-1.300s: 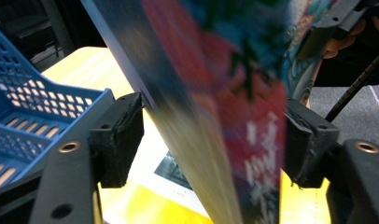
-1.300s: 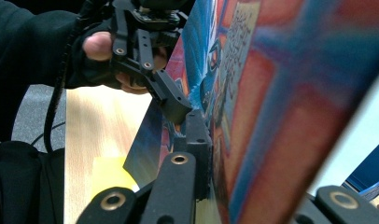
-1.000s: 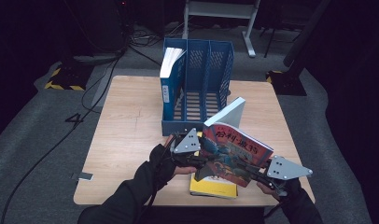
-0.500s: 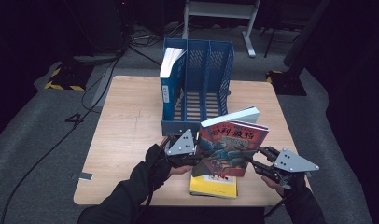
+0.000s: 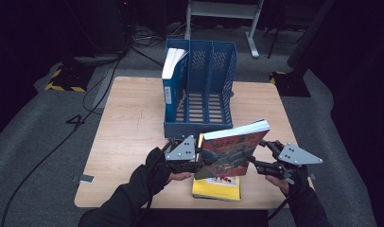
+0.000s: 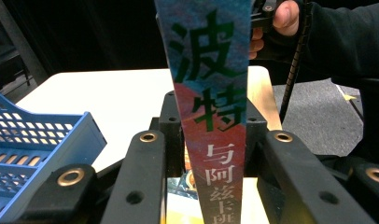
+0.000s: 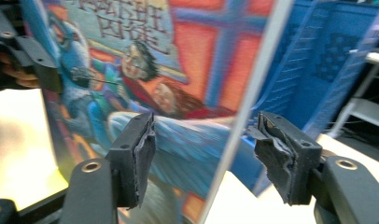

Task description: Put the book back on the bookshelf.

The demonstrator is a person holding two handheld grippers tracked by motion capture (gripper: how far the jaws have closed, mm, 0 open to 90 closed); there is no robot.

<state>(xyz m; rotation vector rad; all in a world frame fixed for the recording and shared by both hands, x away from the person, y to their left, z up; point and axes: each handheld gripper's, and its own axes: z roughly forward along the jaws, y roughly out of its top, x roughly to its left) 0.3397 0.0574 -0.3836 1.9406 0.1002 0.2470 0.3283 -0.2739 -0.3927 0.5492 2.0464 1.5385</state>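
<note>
Change: since the earlier frames the book point(image 5: 232, 151) has been swung from tilted to upright on its lower edge; the right gripper point(image 5: 266, 158) has been drawn off its right edge.
Left gripper point(image 5: 199, 161): jaws have just been closing and are clamped on the book's spine, which is seen between them in the left gripper view point(image 6: 211, 116).
Right gripper: jaws have just been opening; pads point(image 7: 143, 158) are parted, with the book's edge between them but untouched.
Book: held upright over the yellow book point(image 5: 216, 187), just in front of the rack point(image 5: 199, 127).
Rack: blue, three slots; one white-paged book point(image 5: 172, 80) is stood in the left slot, the other two are bare.
Table point(image 5: 128, 127): light wood; the yellow book is laid flat near the front edge.
Room: dark, grey floor point(image 5: 34, 142), cables, a striped block point(image 5: 62, 81) at the left.
</note>
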